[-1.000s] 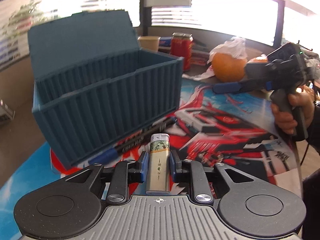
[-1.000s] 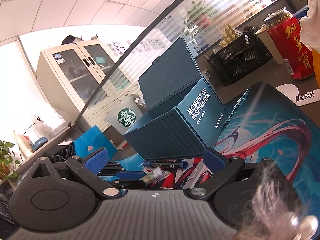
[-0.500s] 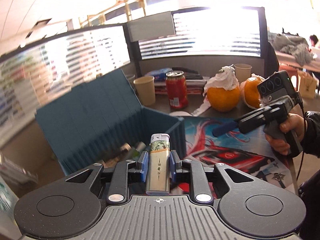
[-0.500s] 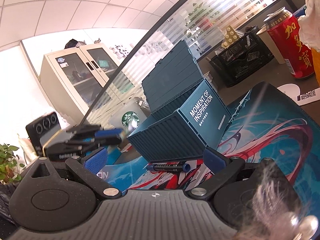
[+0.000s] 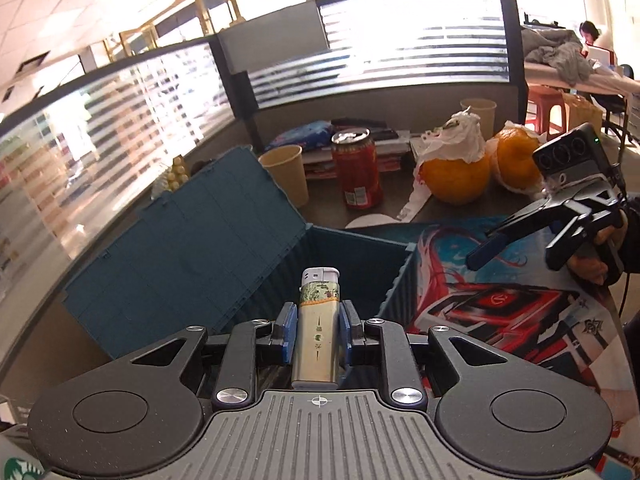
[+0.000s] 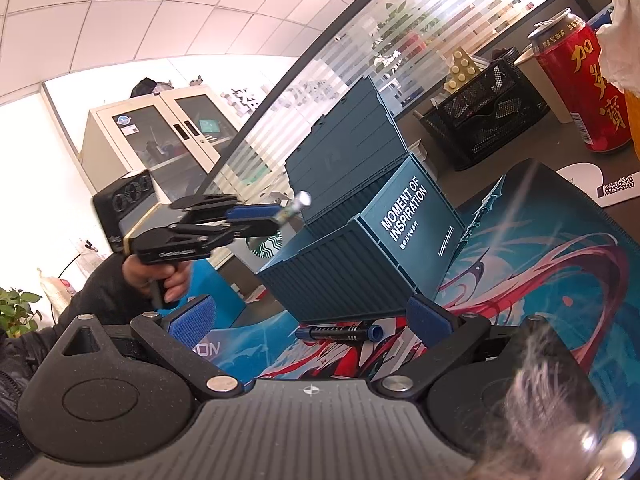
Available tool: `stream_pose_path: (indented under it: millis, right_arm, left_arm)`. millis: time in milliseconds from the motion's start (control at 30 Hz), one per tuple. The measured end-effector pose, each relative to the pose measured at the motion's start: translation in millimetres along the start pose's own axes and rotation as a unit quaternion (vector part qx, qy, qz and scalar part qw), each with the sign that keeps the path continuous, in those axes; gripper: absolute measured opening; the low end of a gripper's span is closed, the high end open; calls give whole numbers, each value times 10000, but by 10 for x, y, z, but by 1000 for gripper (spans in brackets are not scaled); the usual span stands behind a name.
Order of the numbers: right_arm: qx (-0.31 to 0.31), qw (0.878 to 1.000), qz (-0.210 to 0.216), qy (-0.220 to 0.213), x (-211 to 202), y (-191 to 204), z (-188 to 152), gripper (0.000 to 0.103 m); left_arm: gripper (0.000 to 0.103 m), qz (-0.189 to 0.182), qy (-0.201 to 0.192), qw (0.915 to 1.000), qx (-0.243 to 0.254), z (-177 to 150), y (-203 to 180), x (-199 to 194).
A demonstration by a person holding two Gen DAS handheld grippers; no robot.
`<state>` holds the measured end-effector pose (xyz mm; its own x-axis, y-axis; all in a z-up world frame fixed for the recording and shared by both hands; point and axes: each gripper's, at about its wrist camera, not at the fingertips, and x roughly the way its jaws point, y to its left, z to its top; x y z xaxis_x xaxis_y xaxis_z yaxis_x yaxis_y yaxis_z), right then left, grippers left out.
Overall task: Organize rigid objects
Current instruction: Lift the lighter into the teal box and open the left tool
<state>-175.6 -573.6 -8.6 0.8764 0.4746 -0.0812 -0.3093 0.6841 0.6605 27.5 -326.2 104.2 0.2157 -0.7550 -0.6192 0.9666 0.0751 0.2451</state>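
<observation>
My left gripper [image 5: 317,330] is shut on a silver lighter [image 5: 318,340] with a white cap, held over the open teal container box [image 5: 344,256]. The right wrist view shows the same gripper [image 6: 256,218] in the air above the box [image 6: 360,264], with the lighter tip [image 6: 298,202] sticking out. My right gripper [image 6: 308,318] is open and empty, low over the printed mat, also seen in the left wrist view [image 5: 492,246]. A blue-capped black marker [image 6: 340,333] lies on the mat against the box's front wall.
A red drink can [image 5: 356,172], a paper cup [image 5: 286,174] and two oranges [image 5: 456,176] stand behind the box. A black mesh basket [image 6: 484,114] sits at the back. The colourful mat [image 5: 520,312] covers the table to the right.
My left gripper has risen with the lighter from beside the marker at the box's front wall to above the open box. The right gripper has barely moved.
</observation>
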Motion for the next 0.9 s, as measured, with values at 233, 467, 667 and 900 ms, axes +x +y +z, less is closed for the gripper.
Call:
stream_pose_path:
  millis: [233, 467, 667, 900]
  right_arm:
    - [14, 10000, -18, -44, -12, 1, -3, 103]
    - [14, 10000, -32, -20, -3, 1, -11, 103]
    - [20, 10000, -41, -5, -3, 3, -15, 103]
    - [44, 9999, -114, 91, 21, -4, -18, 103]
  left_arm:
    - [21, -305, 230, 9990, -231, -129, 228, 323]
    - [22, -356, 454, 9970, -511, -247, 303, 488]
    - [25, -199, 387, 9970, -642, -234, 317, 431]
    - [27, -47, 234, 9972, -707, -228, 252, 238]
